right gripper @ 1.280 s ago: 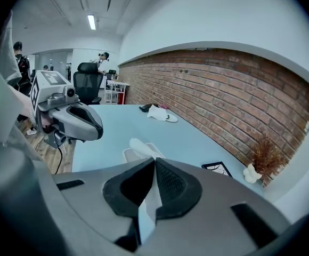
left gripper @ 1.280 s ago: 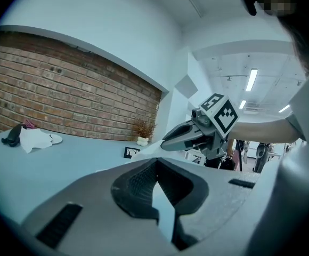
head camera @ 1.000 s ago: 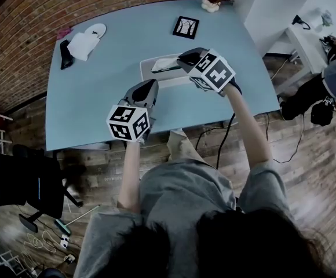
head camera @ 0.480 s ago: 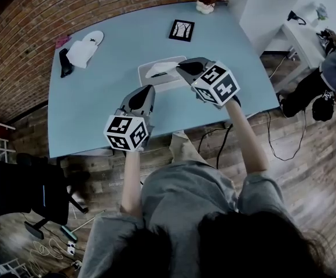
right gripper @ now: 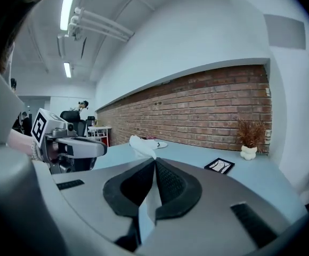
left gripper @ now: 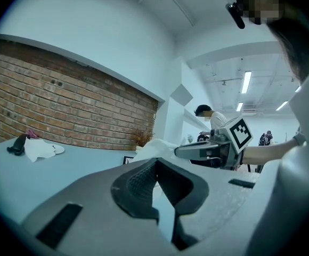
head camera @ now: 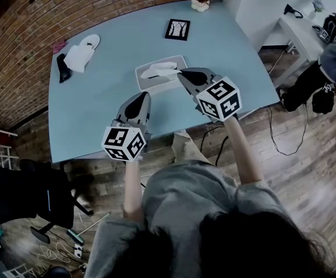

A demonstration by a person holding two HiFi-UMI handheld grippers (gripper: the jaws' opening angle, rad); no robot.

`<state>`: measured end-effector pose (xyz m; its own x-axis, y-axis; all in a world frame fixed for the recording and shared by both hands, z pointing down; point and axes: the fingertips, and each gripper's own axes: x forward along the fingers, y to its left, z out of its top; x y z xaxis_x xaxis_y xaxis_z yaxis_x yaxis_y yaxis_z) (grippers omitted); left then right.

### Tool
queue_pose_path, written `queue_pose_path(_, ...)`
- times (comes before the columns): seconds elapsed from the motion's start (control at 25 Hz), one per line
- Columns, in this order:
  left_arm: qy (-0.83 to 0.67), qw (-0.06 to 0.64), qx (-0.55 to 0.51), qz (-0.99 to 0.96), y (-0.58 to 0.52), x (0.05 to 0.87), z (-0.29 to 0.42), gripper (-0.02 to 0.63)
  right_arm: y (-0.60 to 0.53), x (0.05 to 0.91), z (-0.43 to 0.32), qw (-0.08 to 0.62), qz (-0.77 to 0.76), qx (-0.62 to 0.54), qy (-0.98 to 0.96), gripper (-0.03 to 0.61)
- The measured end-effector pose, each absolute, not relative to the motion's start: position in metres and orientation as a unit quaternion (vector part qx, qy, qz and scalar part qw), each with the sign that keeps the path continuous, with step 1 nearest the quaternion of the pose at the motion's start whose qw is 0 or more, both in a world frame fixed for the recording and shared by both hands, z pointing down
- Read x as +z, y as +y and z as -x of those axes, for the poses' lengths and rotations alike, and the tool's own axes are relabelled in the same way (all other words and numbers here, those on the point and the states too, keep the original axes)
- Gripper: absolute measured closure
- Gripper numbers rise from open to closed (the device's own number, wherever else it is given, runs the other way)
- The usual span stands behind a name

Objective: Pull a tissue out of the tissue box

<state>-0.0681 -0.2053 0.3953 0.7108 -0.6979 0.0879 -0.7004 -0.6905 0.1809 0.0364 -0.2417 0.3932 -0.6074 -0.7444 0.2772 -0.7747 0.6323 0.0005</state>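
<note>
Right gripper (head camera: 181,73) pinches tissue (head camera: 161,68), which runs left from its tips into the box (head camera: 143,84). Left gripper (head camera: 139,99), jaws together, hangs nearby.

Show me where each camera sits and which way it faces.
Head view: on the person's head, facing steeply down at table and tissue box; shows hair, forearms, left gripper, right gripper.
Left gripper view: on the left gripper, facing along its shut jaws across the table; right gripper shows.
Right gripper view: on the right gripper, facing along jaws shut on the tissue; left gripper shows.
Shared: both gripper views show the brick wall.
</note>
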Motion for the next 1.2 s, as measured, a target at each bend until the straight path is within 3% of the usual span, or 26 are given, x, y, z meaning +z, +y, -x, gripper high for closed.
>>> queue_pose_path(0.2,-0.373,0.092,-0.004,-0.923,-0.197,0.388,0.067,0.611,-0.230,0.388,-0.040,0.074,-0.441,0.076,-0.891,0.577)
queue_pose_path(0.6,-0.372,0.083,-0.010,-0.925,-0.178,0.384,0.067,0.611,-0.210,0.383,-0.043,0.035,-0.451,0.078,-0.889,0.577)
queue_pose_path(1.2,-0.358,0.075,-0.008,-0.931,-0.176,0.379,0.055,0.611,-0.198,0.382,-0.054,0.025,-0.465,0.071,-0.882,0.577)
